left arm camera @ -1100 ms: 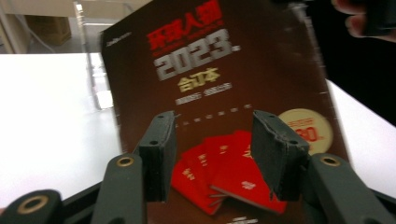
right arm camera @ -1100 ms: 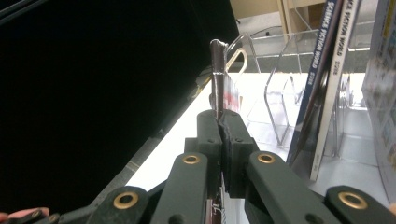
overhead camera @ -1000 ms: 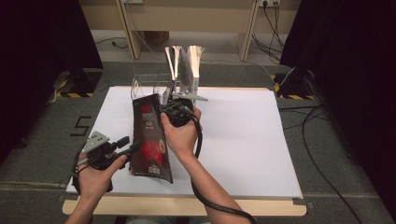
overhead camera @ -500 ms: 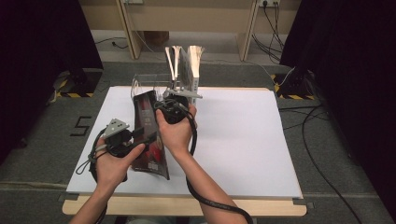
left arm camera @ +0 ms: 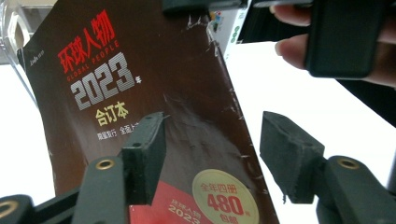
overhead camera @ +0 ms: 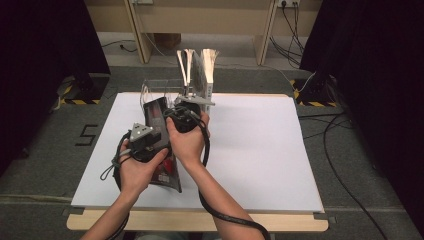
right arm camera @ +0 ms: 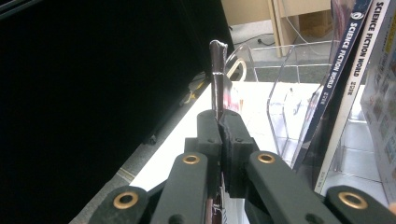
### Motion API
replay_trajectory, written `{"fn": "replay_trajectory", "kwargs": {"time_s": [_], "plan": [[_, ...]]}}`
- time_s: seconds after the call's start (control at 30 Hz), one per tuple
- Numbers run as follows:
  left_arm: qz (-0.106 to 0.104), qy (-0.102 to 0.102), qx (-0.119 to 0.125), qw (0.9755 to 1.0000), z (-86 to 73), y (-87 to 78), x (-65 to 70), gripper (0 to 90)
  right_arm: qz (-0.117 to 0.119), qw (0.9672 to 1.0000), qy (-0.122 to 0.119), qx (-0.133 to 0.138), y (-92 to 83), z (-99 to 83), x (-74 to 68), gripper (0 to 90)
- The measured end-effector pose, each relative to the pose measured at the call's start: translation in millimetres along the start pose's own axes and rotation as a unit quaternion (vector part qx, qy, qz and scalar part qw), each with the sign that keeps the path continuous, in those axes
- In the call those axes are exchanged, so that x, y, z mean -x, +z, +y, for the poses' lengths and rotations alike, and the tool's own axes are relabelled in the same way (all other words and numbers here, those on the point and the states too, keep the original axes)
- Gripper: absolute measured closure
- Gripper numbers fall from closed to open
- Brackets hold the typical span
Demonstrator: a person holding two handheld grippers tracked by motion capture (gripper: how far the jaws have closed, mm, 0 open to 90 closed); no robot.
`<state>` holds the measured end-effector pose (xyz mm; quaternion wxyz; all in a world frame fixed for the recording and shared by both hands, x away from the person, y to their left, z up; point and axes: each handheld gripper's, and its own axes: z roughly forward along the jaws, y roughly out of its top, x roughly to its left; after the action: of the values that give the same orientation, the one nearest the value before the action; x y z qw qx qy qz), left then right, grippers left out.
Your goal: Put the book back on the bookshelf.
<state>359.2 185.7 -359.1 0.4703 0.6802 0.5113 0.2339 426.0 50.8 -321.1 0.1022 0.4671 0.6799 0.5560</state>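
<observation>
A dark magazine with red and white cover print is held tilted above the white table. My right gripper is shut on its thin top edge; in the high view it sits by the magazine's far end. My left gripper is open, and its jaws have just been opening. The cover lies behind them, its edge running through the gap with no pad pressing on it. In the high view the left gripper is against the magazine's left side.
A clear acrylic rack stands at the table's far edge with upright magazines in it, one spine reading Science Fiction World. Wooden furniture legs and cables lie beyond and right of the table.
My left hand has come in from the table's front left, rightward and away, up to the magazine. The right hand and the magazine have barely shifted.
</observation>
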Motion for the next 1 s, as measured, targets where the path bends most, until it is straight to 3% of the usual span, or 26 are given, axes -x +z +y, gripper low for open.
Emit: {"fn": "replay_trajectory", "kwargs": {"time_s": [0.37,0.73,1.0], "plan": [[0.027,-0.004,-0.003,0.9996,2.4,12.1,2.9,37.0,-0.004,1.0000,-0.002,0.001,0.2,-1.6,-2.2,88.1],[0.030,0.002,-0.011,0.9995,0.6,19.6,4.3,43.1,0.001,1.0000,0.000,0.002,0.2,-3.5,-3.6,88.0],[0.026,0.004,-0.014,0.9996,-0.3,12.2,2.2,50.3,0.012,0.9999,0.000,-0.002,-1.0,-4.4,-8.1,88.0]]}}
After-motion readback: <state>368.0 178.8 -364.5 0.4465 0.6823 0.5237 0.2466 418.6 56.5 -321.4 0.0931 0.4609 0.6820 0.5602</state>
